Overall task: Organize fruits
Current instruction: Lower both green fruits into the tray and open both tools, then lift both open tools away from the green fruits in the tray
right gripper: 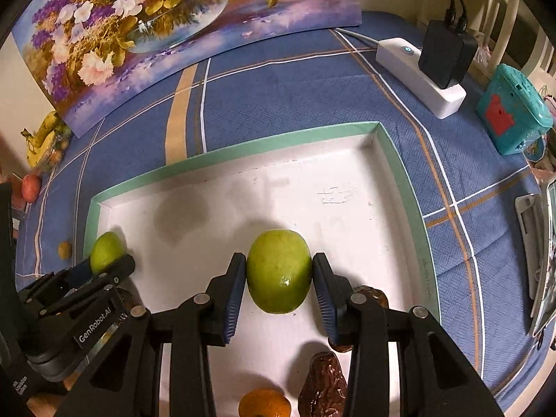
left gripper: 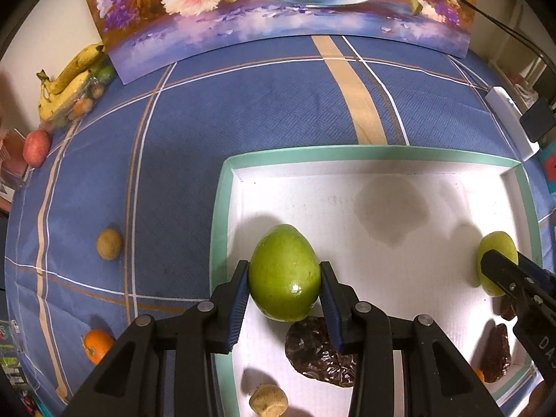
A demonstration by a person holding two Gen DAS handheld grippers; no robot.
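The left gripper holds a green fruit between its blue pads, which press on both sides of it, low over the white floor of a shallow box with a mint-green rim. The right gripper clamps a second green fruit the same way, inside the same box toward its right side. Just below the left gripper lie a dark wrinkled date and a small tan fruit; near the right gripper are two more dates and an orange. The box rests on a blue checked tablecloth. On the cloth to the left of the box lie a small brown fruit and another orange, well apart. Farther off at the table's left edge are a red apple and bananas, beside a flower painting.
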